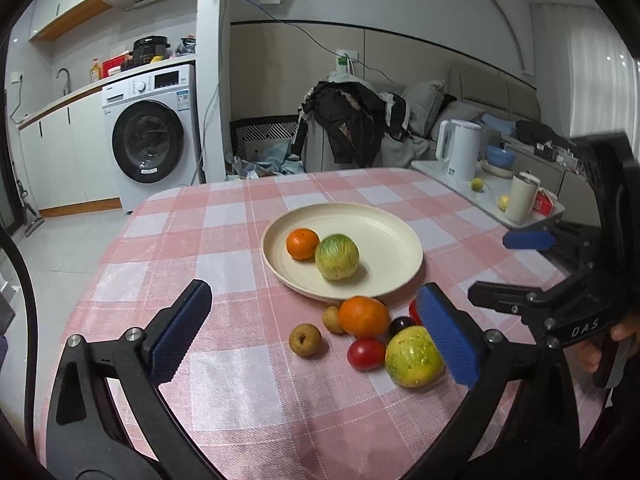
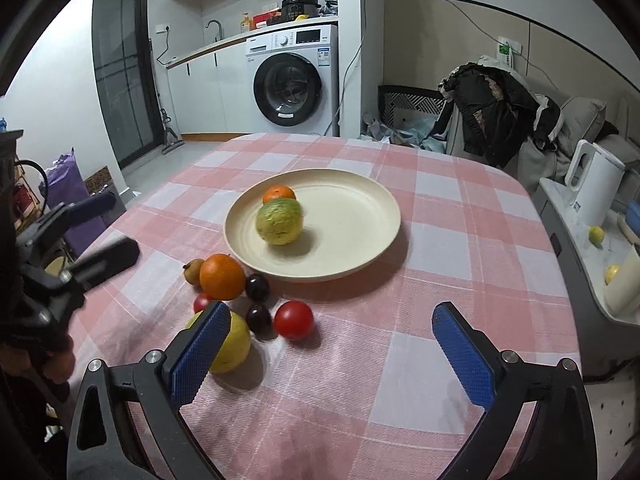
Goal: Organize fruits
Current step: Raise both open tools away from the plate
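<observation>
Both claws hang wide apart and hold nothing. The left claw (image 1: pixel 316 328) frames the loose fruit on the checked tablecloth (image 1: pixel 240 380), its right pad in front of the yellow-green fruit (image 1: pixel 412 356), perhaps touching it (the fisheye makes this hard to judge). The right claw (image 2: pixel 332 352) hovers beside the red tomato (image 2: pixel 294 319). Risk: the pile is packed tight, so closing on one fruit could nudge the orange (image 1: pixel 363 316) or a dark plum (image 2: pixel 257 286) rolling toward the table edge. An orange and a green fruit already sit on the plate (image 1: pixel 392 240).
</observation>
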Tool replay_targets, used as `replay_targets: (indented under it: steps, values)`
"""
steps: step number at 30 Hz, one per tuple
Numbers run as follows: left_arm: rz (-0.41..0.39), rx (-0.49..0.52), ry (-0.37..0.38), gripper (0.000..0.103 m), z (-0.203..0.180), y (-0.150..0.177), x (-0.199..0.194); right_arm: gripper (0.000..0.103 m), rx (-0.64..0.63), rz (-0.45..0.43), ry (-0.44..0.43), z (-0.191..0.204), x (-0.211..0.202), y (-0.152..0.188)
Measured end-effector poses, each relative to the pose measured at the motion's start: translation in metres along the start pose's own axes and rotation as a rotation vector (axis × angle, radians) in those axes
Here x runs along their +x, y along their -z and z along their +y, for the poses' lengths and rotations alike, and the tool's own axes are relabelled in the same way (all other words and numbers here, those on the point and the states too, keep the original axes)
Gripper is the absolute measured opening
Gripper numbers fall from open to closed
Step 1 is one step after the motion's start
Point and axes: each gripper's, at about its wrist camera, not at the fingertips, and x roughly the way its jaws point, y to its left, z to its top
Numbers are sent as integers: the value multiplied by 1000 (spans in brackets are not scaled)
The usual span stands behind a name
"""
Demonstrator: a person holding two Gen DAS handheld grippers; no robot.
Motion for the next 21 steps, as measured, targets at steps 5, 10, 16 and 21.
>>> replay_targets:
  steps: [5, 10, 16, 21]
  values:
    - [26, 17, 23, 102, -11, 7, 9, 103, -13, 22, 6, 2, 7, 2]
    - [43, 43, 44, 102, -22, 13, 17, 103, -1, 46, 9, -3, 13, 5]
    - [59, 42, 59, 102, -25, 16, 23, 103, -10, 54, 20, -3, 17, 8]
    - [80, 52, 92, 102, -29, 17, 27, 103, -11, 59, 20, -5, 18, 7]
